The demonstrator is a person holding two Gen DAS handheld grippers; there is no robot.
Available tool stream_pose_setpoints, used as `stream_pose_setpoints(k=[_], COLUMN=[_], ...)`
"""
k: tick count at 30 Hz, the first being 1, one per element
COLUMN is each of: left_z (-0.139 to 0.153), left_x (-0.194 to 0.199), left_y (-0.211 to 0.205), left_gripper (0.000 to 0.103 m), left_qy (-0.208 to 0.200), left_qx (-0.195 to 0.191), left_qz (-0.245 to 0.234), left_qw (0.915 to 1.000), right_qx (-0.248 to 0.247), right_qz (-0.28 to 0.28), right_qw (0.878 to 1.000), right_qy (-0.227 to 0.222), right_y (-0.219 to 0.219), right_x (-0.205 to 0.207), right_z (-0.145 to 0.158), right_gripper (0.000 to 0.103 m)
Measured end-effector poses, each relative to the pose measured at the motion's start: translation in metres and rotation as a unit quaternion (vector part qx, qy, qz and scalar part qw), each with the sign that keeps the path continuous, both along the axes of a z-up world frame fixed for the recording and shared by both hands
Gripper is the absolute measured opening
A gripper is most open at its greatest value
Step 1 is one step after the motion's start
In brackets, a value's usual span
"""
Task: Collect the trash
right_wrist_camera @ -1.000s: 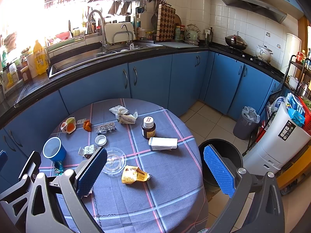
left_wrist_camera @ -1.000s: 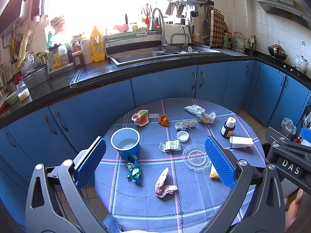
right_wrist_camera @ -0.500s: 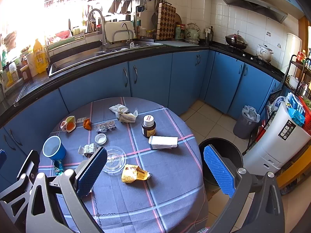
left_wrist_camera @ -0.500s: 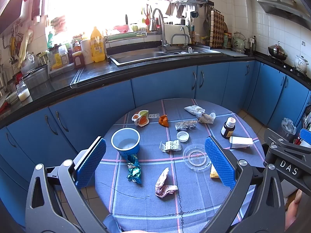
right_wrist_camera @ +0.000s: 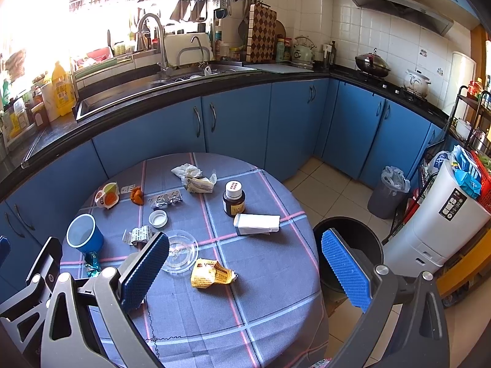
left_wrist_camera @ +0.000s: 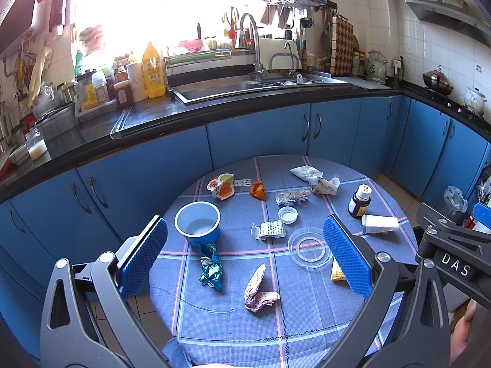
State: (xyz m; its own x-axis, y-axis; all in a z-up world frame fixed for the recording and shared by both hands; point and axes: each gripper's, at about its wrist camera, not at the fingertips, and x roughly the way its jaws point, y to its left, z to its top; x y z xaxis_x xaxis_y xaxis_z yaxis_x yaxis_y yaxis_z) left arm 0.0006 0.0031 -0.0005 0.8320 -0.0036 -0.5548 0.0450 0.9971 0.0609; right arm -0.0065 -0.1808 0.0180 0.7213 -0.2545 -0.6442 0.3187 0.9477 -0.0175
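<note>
- Currently we hold our left tongs [left_wrist_camera: 245, 256] above the near edge of the round bench with its blue checked cloth [left_wrist_camera: 307, 325], blue pads spread wide and gripping nothing.
- Our right tongs [right_wrist_camera: 242, 268] hang over the bench's right side, also spread wide and empty; one pad sits over the cloth, the other over the black round bin [right_wrist_camera: 353, 239] standing on the floor just beside the bench.
- Between the left pads we see a crumpled pink-and-white wrapper [left_wrist_camera: 259, 289] lying near the front edge, and a crumpled green foil wrapper [left_wrist_camera: 211, 268] touching the base of the blue cup with a white inside [left_wrist_camera: 198, 224].
- A crumpled yellow packet [right_wrist_camera: 211, 274] lies just beside the clear round plastic lid [right_wrist_camera: 181, 251], between the right pads.
- Farther back lie a folded printed paper slip [left_wrist_camera: 269, 229], a small white bottle cap [left_wrist_camera: 288, 214], a silver blister pack [left_wrist_camera: 291, 197], an orange scrap [left_wrist_camera: 257, 189] and a wad of white tissue with torn paper [left_wrist_camera: 314, 178].
- A brown glass bottle with a white cap [right_wrist_camera: 233, 199] stands upright, with a white carton lying on its side [right_wrist_camera: 257, 224] just in front of it.
- A small white-and-orange tub [left_wrist_camera: 221, 185] rests near the bench's far left edge.
</note>
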Motion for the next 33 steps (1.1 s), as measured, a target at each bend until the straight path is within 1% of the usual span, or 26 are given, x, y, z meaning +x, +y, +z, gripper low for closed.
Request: stream_pose_setpoints(k=[6,10,14,16,18,23,25,28,29,31,33], left_z=[0.004,0.006,0.003,-0.001,-0.002,-0.006,-0.012,-0.025,-0.033,-0.050,-0.071], left_x=[0.000,-0.003,0.000,0.003,0.006,0.014,0.017,0.021,0.023,0.022,0.022], left_y=[0.000,-0.002,0.000,0.002,0.007,0.024,0.029,0.034,0.034,0.036,0.042], left_gripper=[0.100,0.100,0.100,0.100,0.100,0.100,0.100,0.100,0.100,0.100,0.100], left_qy=[0.001,0.004,0.007,0.010,0.012,0.009,0.011,0.006,0.002,-0.012,-0.012], left_qx=[-0.001,-0.001,-0.005,-0.009,-0.015,-0.045,-0.058,-0.061,-0.055,-0.055,-0.062], left_qz=[0.000,0.003,0.007,0.007,0.011,0.008,-0.003,-0.015,-0.025,-0.042,-0.042], left_qw=[1.0000,1.0000,0.9999,0.9999,0.9997,0.9989,0.9982,0.9980,0.9982,0.9975,0.9971], right_qx=[0.000,0.002,0.010,0.023,0.035,0.033,0.025,0.006,-0.003,-0.017,-0.033], right_qz=[0.000,-0.001,0.002,0.011,0.023,0.015,0.021,0.034,0.042,0.058,0.070], right_qw=[1.000,1.000,1.000,1.000,0.999,0.999,0.999,0.999,0.999,0.997,0.995], right_qy=[0.002,0.006,0.001,-0.005,-0.003,0.005,0.020,0.034,0.035,0.044,0.055], right_y=[0.000,-0.001,-0.002,-0.004,-0.008,-0.013,-0.011,-0.006,-0.003,0.002,0.007], right_x=[0.000,0.003,0.005,0.008,0.014,0.028,0.034,0.040,0.042,0.045,0.047], right_z=[-0.001,-0.008,-0.012,-0.016,-0.023,-0.048,-0.059,-0.076,-0.084,-0.097,-0.114], right_gripper=[0.097,0.097,0.097,0.097,0.097,0.097,0.097,0.097,0.097,0.097,0.097])
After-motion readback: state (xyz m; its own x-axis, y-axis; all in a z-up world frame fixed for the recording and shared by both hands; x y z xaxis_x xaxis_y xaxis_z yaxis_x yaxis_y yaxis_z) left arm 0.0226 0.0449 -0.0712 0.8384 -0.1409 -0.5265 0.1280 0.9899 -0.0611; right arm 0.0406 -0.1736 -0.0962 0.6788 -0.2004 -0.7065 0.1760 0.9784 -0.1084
